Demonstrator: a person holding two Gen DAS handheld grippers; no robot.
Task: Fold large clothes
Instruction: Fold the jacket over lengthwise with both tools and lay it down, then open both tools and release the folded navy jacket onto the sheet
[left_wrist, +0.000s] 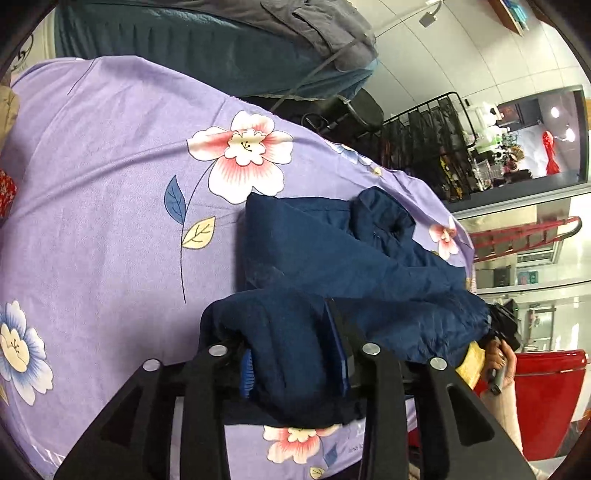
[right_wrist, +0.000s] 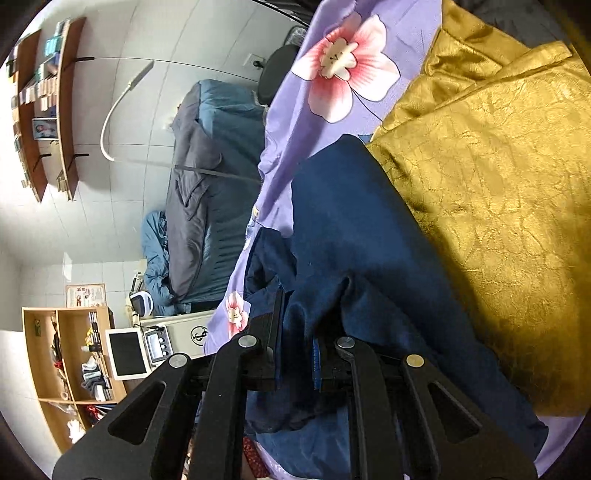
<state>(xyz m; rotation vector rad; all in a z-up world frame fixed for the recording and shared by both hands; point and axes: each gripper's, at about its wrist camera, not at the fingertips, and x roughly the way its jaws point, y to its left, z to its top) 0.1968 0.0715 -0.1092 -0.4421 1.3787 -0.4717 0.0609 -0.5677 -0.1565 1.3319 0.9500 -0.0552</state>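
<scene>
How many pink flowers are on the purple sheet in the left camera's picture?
3 pink flowers on the purple sheet: a big one above the navy garment, a small one at its right, one below it. The garment may hide more.

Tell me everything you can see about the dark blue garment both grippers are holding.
The dark blue garment is a matte, woven-looking piece of clothing, crumpled and partly folded over itself, with a rolled cuff or collar at its far end. It lies on the purple flowered sheet. The left gripper is shut on a bunched edge, and the right gripper pinches another fold. In the right wrist view its side lies against a gold patterned fabric.
</scene>
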